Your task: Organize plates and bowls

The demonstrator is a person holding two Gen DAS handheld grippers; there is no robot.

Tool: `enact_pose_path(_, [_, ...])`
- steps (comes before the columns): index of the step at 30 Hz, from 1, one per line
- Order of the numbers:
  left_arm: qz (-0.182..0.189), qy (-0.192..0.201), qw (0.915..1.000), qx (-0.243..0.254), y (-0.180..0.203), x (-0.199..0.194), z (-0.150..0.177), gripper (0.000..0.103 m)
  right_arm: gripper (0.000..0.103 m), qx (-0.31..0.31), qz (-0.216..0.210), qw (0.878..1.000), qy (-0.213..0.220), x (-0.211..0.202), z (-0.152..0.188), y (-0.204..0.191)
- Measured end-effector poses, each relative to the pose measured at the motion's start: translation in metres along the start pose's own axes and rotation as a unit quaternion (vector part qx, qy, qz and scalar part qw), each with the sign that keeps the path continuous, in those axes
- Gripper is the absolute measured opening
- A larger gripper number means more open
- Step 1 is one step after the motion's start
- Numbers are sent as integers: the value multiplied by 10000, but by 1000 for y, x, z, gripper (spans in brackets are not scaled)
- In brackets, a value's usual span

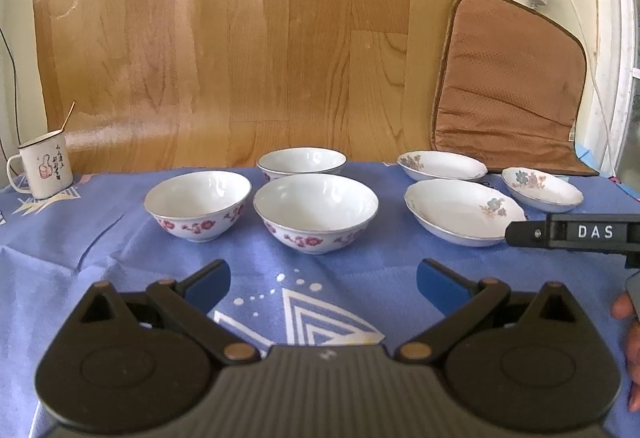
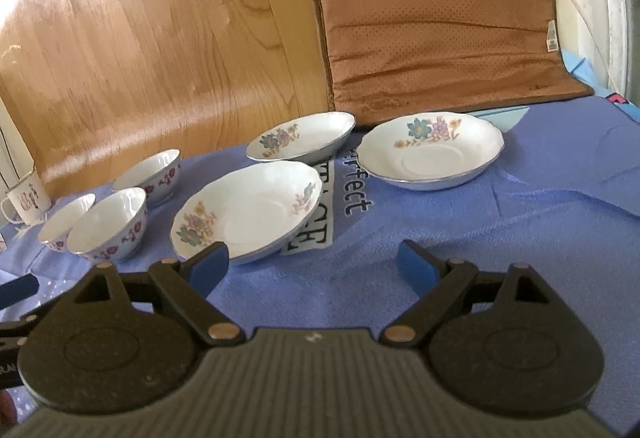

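Blue cloth [image 1: 120,278] covers the table, and all crockery is set on it. The middle bowl [image 1: 316,212], white with red flowers, is taken as landmark. A second bowl [image 1: 198,204] is seen just to its left, apart from it; a third bowl [image 1: 302,160] stands close behind it. To its right three flowered plates are laid out: the near plate [image 1: 460,212], a far plate [image 1: 442,165] behind that one, and a small plate [image 1: 542,188] furthest right. An enamel mug [image 1: 42,168] is placed well to the left of the landmark, at the cloth's edge. A brown cushion [image 1: 508,86] leans upright behind the plates, against wood-grain sheeting [image 1: 248,38].

The left gripper [image 1: 323,280] is held in front of the landmark bowl, jaws spread wide, nothing between them. The right gripper [image 2: 314,264] is likewise spread wide and empty, over bare cloth; its left finger pad [image 2: 210,266] overlaps the near plate's [image 2: 248,214] front rim in the right wrist view, contact not determinable.
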State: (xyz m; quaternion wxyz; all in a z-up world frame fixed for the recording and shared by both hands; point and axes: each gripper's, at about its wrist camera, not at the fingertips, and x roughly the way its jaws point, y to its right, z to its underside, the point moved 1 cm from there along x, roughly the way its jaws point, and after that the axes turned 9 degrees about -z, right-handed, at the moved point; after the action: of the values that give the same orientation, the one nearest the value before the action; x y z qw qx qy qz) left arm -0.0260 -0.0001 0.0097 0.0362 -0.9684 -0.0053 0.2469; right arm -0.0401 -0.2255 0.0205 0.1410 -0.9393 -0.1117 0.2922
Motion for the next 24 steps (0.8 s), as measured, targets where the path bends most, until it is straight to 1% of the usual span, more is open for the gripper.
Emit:
enact_pose_path(13, [-33,120,9999,19,1,-1,-1,103,93,61,-17,10000,55,-2,0,2])
enact_pose_path(17, [-20,308,9995,-110,-1,-4,-2,103,93,105,-41,9997,202,-7,0,3])
enact_pose_path(19, [-19,465,9988,-180,-1,-5,-3,103,93,143,-66,9996,241,-8,0,4])
enact_pose_path(24, [-201,459,9984,-246,-1,-1,-7,103,93,118,-197,9994,267,-10,0,4])
